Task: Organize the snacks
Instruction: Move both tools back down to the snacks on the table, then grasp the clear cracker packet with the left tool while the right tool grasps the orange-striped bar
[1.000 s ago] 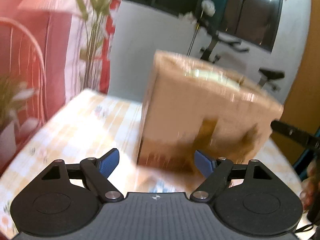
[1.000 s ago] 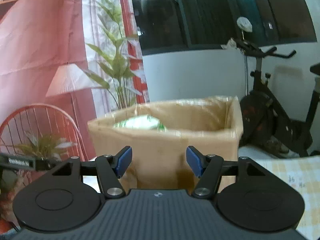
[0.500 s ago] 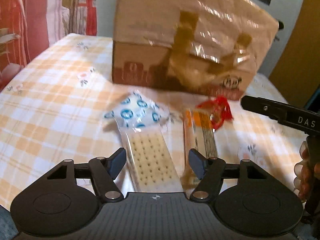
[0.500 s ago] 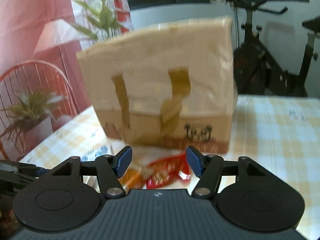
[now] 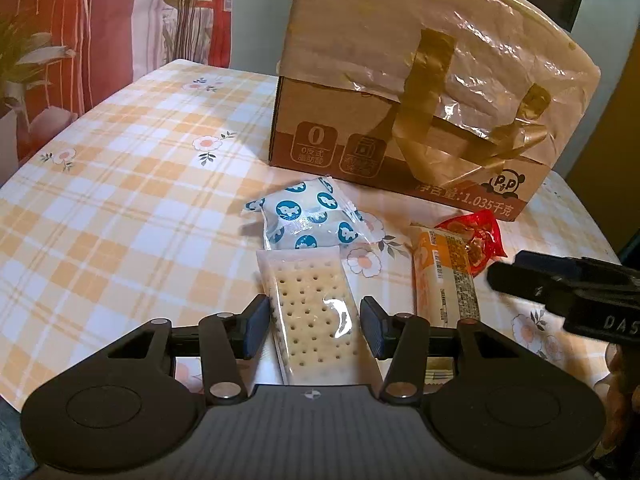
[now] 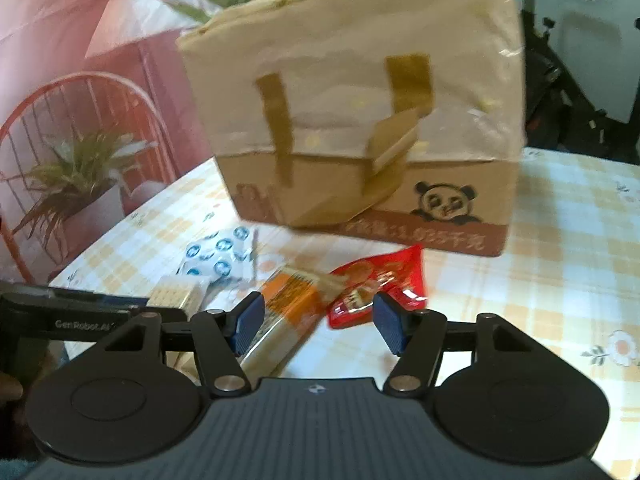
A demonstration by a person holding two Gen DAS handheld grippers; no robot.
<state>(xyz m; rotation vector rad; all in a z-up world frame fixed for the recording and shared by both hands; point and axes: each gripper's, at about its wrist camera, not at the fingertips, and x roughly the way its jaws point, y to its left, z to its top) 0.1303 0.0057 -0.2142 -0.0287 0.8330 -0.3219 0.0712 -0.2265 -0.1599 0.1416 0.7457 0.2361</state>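
Several snack packets lie on the checked tablecloth [image 5: 120, 200] in front of a taped cardboard box [image 5: 420, 80]. A long cracker packet [image 5: 312, 304] lies between the pads of my left gripper [image 5: 314, 328], whose jaws are closing beside its edges without visibly squeezing it. Behind it rests a white packet with blue dots [image 5: 308, 220]. To the right are an orange packet [image 5: 444, 276] and a red packet [image 5: 476, 236]. My right gripper [image 6: 316, 316] hangs open just above the orange packet [image 6: 292, 304] and the red packet [image 6: 380, 276], holding nothing.
The box [image 6: 360, 100] stands close behind the snacks. A potted plant [image 6: 76, 172] and a red wire chair [image 6: 60, 100] are off the table's left side, and an exercise bike [image 6: 560, 60] stands behind on the right. The two grippers are close side by side.
Both grippers have dropped from the level of the box's top to the snacks on the table. The left jaws have narrowed around the cracker packet. The right jaws kept their width.
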